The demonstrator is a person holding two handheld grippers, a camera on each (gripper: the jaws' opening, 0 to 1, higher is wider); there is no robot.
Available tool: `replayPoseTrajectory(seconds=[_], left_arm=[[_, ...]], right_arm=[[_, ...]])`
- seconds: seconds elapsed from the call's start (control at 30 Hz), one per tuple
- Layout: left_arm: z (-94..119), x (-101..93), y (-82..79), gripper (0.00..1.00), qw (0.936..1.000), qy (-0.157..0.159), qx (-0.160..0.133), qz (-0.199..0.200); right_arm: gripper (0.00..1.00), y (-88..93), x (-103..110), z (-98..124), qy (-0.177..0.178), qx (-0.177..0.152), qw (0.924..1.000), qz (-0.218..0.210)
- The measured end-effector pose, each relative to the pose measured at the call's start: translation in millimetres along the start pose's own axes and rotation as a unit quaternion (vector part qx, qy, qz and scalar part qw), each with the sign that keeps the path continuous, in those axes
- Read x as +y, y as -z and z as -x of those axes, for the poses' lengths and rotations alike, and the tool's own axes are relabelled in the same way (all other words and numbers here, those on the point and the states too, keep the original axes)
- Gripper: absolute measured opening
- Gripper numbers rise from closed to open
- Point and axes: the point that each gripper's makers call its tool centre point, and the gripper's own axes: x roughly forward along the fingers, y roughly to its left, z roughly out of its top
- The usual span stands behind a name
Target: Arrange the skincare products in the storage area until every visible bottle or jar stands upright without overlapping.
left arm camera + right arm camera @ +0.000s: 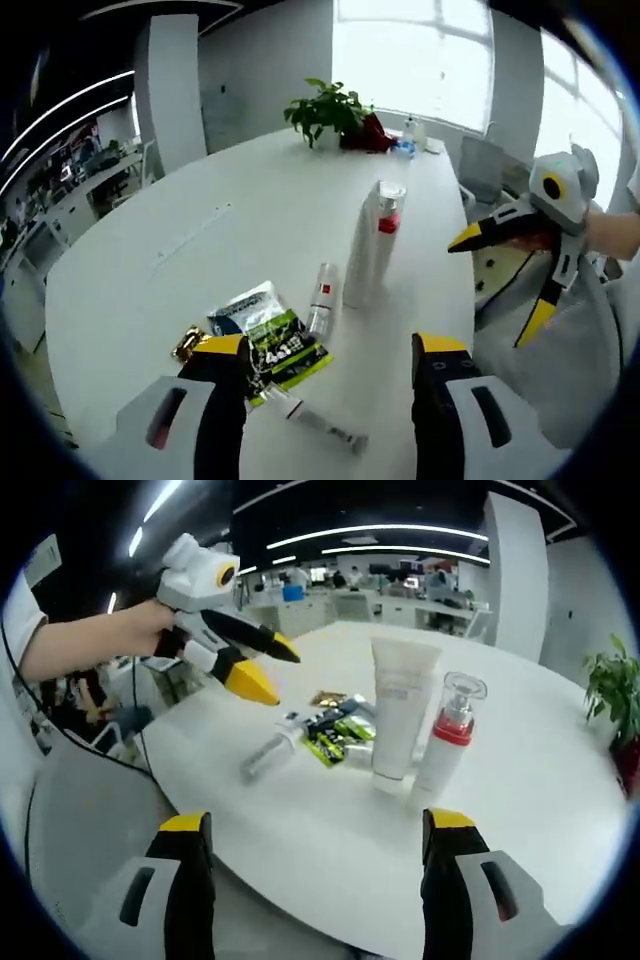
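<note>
A tall cream tube [362,262] [400,715] stands on its cap on the white table [250,220] [520,830]. Right beside it stands a pump bottle with a red collar [388,208] [448,742]. Close by is a small clear bottle with a red label [322,298]; whether it stands or lies I cannot tell. A slim tube [325,426] [268,757] lies flat next to green and blue sachets [268,338] [336,735]. My left gripper [331,346] [272,672] hovers open just short of the sachets. Off the table edge, my right gripper [316,822] [498,283] is open too.
A small gold item [186,345] [325,697] lies by the sachets. A potted plant [325,110] [615,695] and a water bottle [403,148] stand at the table's far end. A hand [140,630] [612,235] holds each gripper. Chairs and desks ring the table.
</note>
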Motion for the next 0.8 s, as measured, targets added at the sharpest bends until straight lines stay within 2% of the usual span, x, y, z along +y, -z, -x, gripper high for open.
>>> replayPoseTrajectory(seconds=[0.17,0.47,0.5,0.6,0.8], left_arm=[[17,0.7,17.9,0.73,0.9993,-0.027,0.011,0.024],[43,7.3,51.5,0.78,0.9963,-0.053,0.021,0.065],[45,3.1,53.6,0.78,0.9959,-0.055,0.022,0.069],[51,6.1,65.0,0.81,0.9931,-0.063,0.022,0.097],[60,2.4,76.2,0.85,0.9913,-0.071,0.024,0.108]], right_arm=[[0.85,-1.8,1,0,-0.002,-0.004,1.0000,0.004],[0.85,-2.1,3,0,-0.004,-0.003,0.9999,0.014],[0.85,-2.0,4,0,-0.003,-0.003,0.9999,0.014],[0.85,-1.3,3,0,-0.003,-0.001,0.9999,0.014],[0.84,-1.0,4,-1,-0.004,0.002,0.9999,0.012]])
